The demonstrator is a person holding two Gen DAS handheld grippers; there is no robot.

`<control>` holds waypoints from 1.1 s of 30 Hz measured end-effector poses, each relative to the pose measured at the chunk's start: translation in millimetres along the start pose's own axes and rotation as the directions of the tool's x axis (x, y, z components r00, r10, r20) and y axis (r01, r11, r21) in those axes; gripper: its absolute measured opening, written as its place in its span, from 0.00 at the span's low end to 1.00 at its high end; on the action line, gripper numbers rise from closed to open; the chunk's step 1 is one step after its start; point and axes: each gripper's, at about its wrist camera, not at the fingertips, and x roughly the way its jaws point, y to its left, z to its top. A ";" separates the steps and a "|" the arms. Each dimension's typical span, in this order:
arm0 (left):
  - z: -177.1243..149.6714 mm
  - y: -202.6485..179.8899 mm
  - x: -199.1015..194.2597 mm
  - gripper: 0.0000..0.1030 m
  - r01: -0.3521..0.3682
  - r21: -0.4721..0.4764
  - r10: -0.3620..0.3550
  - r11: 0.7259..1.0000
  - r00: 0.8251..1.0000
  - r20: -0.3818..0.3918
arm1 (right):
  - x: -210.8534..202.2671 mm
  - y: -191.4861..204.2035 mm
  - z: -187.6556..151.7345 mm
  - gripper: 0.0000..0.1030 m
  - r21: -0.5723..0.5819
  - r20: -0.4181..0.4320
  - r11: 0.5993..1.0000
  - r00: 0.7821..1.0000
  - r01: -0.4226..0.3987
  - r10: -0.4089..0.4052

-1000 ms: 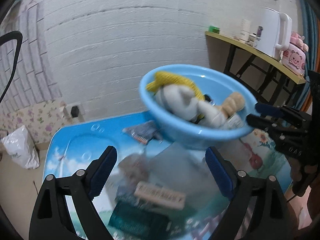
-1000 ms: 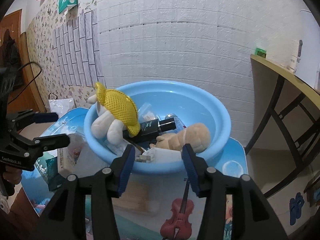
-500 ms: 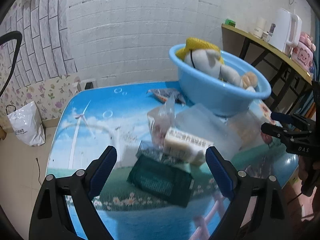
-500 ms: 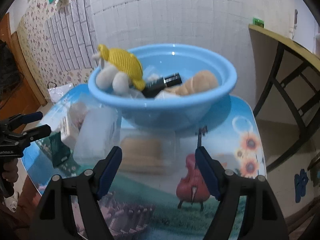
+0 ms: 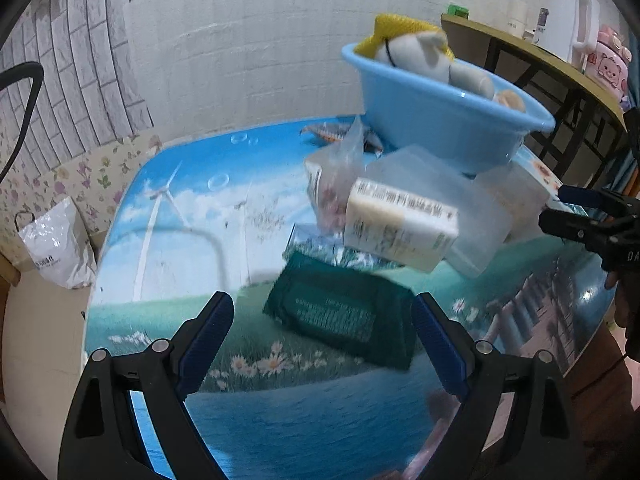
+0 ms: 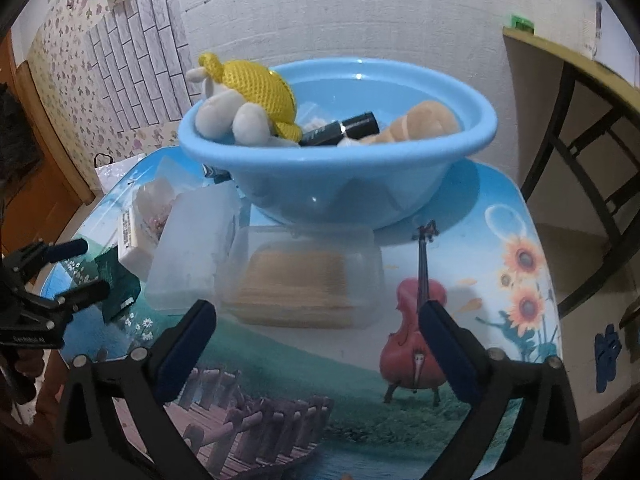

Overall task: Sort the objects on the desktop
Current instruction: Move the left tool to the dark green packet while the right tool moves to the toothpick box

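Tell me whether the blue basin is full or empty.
Partly full: the blue basin holds a plush toy, black tube and tan doll.

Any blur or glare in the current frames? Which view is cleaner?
Left wrist: motion blur smears the green pouch and carton; strong fisheye bend, dark corners. Right wrist: sharper, basin and plush crisp, small highlights on the basin, same vignetting.

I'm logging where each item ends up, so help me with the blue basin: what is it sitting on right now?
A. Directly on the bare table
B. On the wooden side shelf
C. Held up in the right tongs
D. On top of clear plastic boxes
D: the blue basin sits on the clear plastic boxes, and both tongs are open and empty.
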 end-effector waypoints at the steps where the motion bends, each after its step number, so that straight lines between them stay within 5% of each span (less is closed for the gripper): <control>1: -1.5 1.3 2.0 0.88 0.004 -0.006 -0.005 1.000 1.000 -0.009 | 0.7 -0.1 -0.6 1.00 0.001 0.000 1.000 1.000 0.003 -0.003; 21: -2.5 3.0 17.2 1.00 0.007 0.017 -0.007 1.000 1.000 -0.014 | 24.9 12.3 9.4 1.00 -0.033 -0.043 0.999 0.999 -0.001 0.000; 24: -3.3 0.1 14.7 0.87 0.021 0.034 -0.021 0.999 1.000 0.006 | 27.6 11.9 7.5 1.00 -0.050 -0.054 0.999 0.998 0.015 -0.018; 26: -2.8 -2.7 12.1 0.69 0.036 0.053 -0.037 0.998 0.999 0.015 | 27.0 9.1 5.3 1.00 -0.046 -0.056 0.999 0.998 0.013 -0.015; 28: -2.7 -4.9 10.0 0.59 0.043 0.062 -0.044 0.997 0.999 0.022 | 24.0 6.8 4.0 0.93 -0.031 -0.047 1.000 0.999 0.001 -0.003; 33: -2.0 -1.5 6.4 0.50 0.050 0.026 -0.051 0.998 0.998 0.028 | 19.1 4.1 4.0 0.91 -0.023 -0.032 1.000 0.999 0.008 -0.009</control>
